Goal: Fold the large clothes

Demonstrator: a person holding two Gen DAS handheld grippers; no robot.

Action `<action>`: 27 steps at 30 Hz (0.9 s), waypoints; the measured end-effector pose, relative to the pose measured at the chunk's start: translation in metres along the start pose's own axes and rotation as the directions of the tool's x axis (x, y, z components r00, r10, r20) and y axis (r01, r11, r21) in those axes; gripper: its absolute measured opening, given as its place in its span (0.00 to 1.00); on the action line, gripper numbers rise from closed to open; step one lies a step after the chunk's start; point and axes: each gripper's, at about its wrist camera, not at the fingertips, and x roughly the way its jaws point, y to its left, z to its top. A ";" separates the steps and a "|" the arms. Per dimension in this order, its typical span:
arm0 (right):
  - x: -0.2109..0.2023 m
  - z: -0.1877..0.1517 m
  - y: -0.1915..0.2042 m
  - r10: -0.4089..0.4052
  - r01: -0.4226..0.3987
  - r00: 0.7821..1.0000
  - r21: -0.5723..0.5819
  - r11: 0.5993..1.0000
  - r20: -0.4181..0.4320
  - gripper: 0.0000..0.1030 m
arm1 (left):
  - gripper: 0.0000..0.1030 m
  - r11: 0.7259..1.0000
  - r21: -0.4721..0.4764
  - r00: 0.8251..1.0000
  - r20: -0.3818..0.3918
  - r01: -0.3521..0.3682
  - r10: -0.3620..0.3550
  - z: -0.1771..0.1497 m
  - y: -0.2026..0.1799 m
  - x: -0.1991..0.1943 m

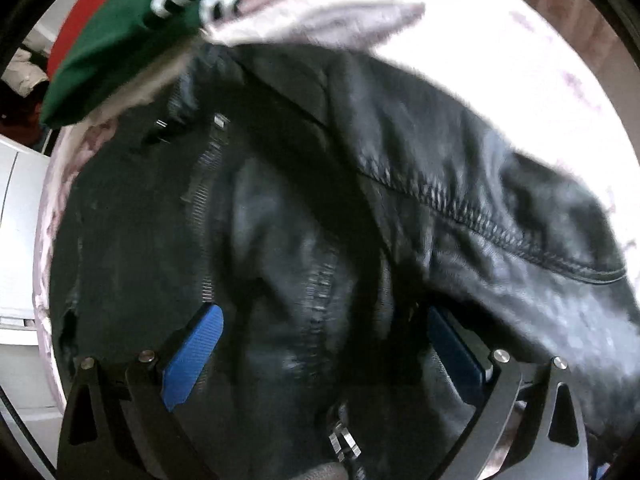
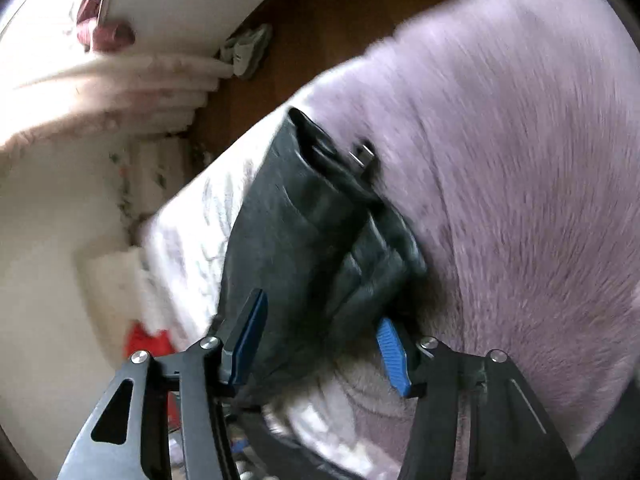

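Observation:
A black leather jacket (image 1: 320,200) fills the left wrist view, lying rumpled on a pale pink bed cover (image 1: 500,48); its zipper (image 1: 206,184) runs down the middle. My left gripper (image 1: 326,344) hangs over it pointing steeply down, blue pads wide apart, with jacket leather below and between them. In the right wrist view a folded part of the jacket (image 2: 312,232) lies against a fuzzy lilac fabric (image 2: 520,160). My right gripper (image 2: 320,344) stands open around this fold, its pads beside the leather and not pressing on it.
A green and red garment (image 1: 116,40) lies at the jacket's far left edge. White furniture (image 1: 16,220) stands left of the bed. Beyond the bed are a brown wooden floor (image 2: 328,32), a pale curtain (image 2: 100,80) and a red object (image 2: 146,342) on the floor.

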 end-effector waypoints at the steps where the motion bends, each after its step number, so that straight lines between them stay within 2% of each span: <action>1: 0.001 0.002 -0.003 0.030 -0.030 0.999 0.015 0.999 0.013 0.59 | 1.00 1.000 0.003 1.000 0.007 -0.008 0.008 -0.001 -0.001 0.004; 2: 0.006 0.006 -0.003 0.062 -0.063 0.997 0.029 0.998 0.036 0.66 | 1.00 1.000 0.004 1.000 0.016 -0.009 0.009 -0.002 0.000 0.005; 4: 0.024 0.002 -0.001 0.113 -0.118 0.990 0.052 0.992 0.083 0.75 | 1.00 1.000 0.005 0.999 0.032 -0.006 0.006 -0.003 0.002 0.005; 7: 0.047 0.010 0.019 0.171 -0.176 0.979 0.040 0.984 0.115 0.75 | 1.00 1.000 0.001 0.999 0.036 0.012 -0.012 -0.002 0.007 0.008; 8: 0.053 0.016 0.028 0.178 -0.183 0.976 0.031 0.983 0.124 0.60 | 1.00 1.000 -0.004 0.999 0.031 0.017 -0.017 0.000 0.010 0.010; 9: 0.068 0.014 0.035 0.150 -0.153 0.982 0.021 0.988 0.113 0.40 | 1.00 1.000 -0.009 0.999 0.029 0.023 -0.023 0.001 0.010 0.011; 10: 0.057 0.019 0.044 0.116 -0.119 0.987 0.016 0.993 0.110 0.06 | 1.00 0.999 -0.017 0.999 0.026 0.037 -0.037 0.001 0.011 0.012; 12: 0.055 0.022 0.055 0.085 -0.087 0.987 0.007 0.996 0.133 0.06 | 1.00 0.997 -0.033 0.997 0.023 0.074 -0.073 0.000 0.013 0.012; 15: 0.050 0.017 0.077 0.046 -0.037 0.990 -0.068 0.997 0.133 0.05 | 1.00 0.992 -0.073 0.994 0.027 0.104 -0.102 -0.003 0.029 0.011; 17: 0.031 0.022 0.091 0.027 -0.011 0.992 -0.123 0.992 0.125 0.05 | 1.00 0.984 -0.120 0.991 0.034 0.133 -0.130 -0.007 0.045 0.006; 20: 0.013 0.008 0.137 0.006 0.028 0.991 -0.249 0.968 0.135 0.05 | 1.00 0.958 -0.219 0.983 0.060 0.185 -0.176 -0.021 0.092 -0.008; 23: 0.011 -0.044 0.182 0.016 0.037 0.991 -0.388 0.921 0.132 0.05 | 1.00 0.927 -0.326 0.982 0.088 0.187 -0.167 -0.042 0.156 -0.018; 24: 0.008 -0.049 0.206 0.021 0.035 0.992 -0.432 0.901 0.124 0.05 | 1.00 0.917 -0.356 0.983 0.092 0.179 -0.157 -0.049 0.175 -0.020; 27: 0.017 -0.103 0.273 0.027 0.035 0.995 -0.597 0.802 0.095 0.05 | 1.00 0.891 -0.438 0.992 0.089 0.117 -0.087 -0.077 0.241 -0.020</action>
